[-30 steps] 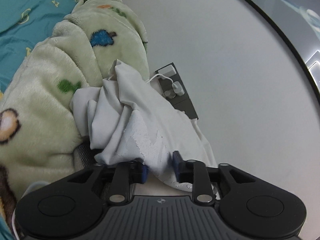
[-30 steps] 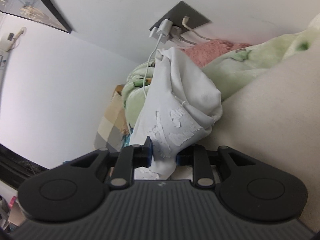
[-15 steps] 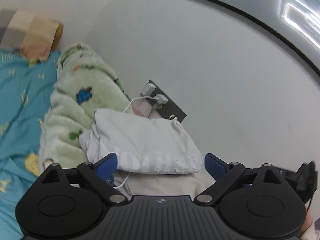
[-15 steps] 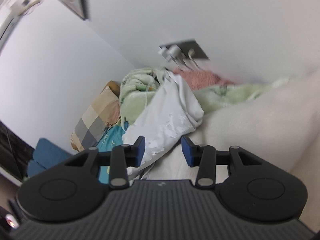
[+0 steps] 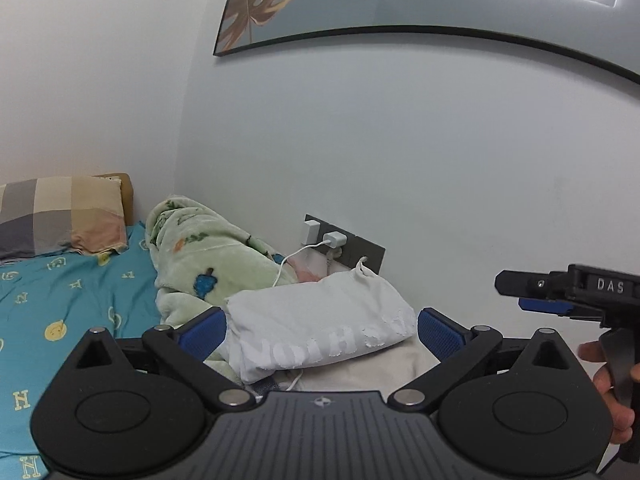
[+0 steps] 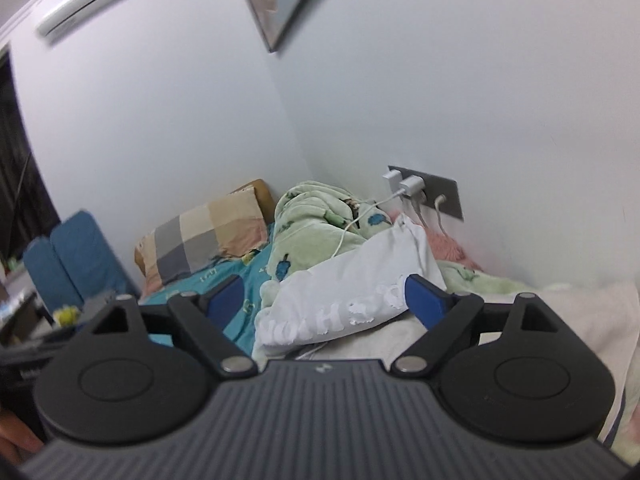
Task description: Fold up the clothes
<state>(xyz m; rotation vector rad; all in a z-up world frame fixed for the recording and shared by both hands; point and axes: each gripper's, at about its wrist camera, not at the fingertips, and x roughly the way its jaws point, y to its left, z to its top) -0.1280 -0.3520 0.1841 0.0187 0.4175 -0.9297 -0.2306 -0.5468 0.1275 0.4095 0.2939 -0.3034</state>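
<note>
Folded shirt [image 5: 320,326] lying free ahead of both grippers, between spread fingers; left gripper [image 5: 322,330] agape, right gripper [image 6: 325,300] likewise, neither touching cloth.

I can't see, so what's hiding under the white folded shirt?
The white folded shirt rests on a cream blanket and the green fleece blanket. A white cable pokes out underneath; anything else is covered.
</note>
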